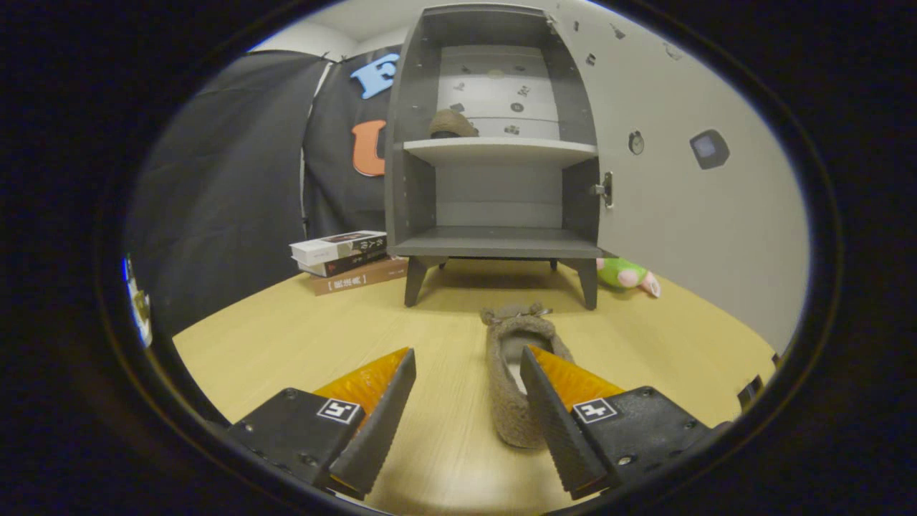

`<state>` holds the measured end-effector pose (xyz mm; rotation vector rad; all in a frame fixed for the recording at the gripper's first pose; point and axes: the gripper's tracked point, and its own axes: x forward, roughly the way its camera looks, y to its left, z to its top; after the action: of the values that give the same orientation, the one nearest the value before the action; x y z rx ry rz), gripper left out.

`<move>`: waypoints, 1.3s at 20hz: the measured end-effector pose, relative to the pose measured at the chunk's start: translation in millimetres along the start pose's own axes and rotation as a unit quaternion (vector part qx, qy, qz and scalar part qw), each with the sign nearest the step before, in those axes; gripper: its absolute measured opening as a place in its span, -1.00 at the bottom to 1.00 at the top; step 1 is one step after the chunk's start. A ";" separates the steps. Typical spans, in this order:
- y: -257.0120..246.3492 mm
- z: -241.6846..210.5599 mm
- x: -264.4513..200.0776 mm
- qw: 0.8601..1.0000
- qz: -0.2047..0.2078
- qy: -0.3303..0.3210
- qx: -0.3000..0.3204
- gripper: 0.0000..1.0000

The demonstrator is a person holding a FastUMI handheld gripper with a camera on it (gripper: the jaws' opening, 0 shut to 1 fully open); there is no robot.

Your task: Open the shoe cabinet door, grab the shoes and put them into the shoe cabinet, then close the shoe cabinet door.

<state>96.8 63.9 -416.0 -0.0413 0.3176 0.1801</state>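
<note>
far left there's a little stack of books (347, 259) lying on the desk (286, 344), right up against the left side of the shoe cabinet (494, 143). the cabinet stands on short legs toward the back of the desk, door (688, 186) swung wide open to the right, so you can see both shelves. one brownish shoe (451, 124) is already sitting on the upper shelf, left half; lower shelf has nothing on it that i can see. down front, the claw (467, 365) is spread wide and holding nothing, its fingers low over the desk. the second shoe (514, 373), a fuzzy grey-brown slipper, lies on the desk between the cabinet and the claw, heel end toward the camera; it sits inside the gap but way over by the right finger, which overlaps its right edge, can't tell if it's actually touching. further right, a green and pink plush toy (627, 274) lies on the desk below the open door.
</note>
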 end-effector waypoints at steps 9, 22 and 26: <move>-11.9 -8.3 50.7 0.999 -0.031 0.039 0.005 0.27; -25.9 -20.3 53.4 0.994 -0.015 0.103 0.025 -0.80; -21.6 3.6 33.1 0.996 -0.007 0.082 0.015 -0.81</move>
<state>132.7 48.5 -422.8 -0.0293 0.4839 0.1575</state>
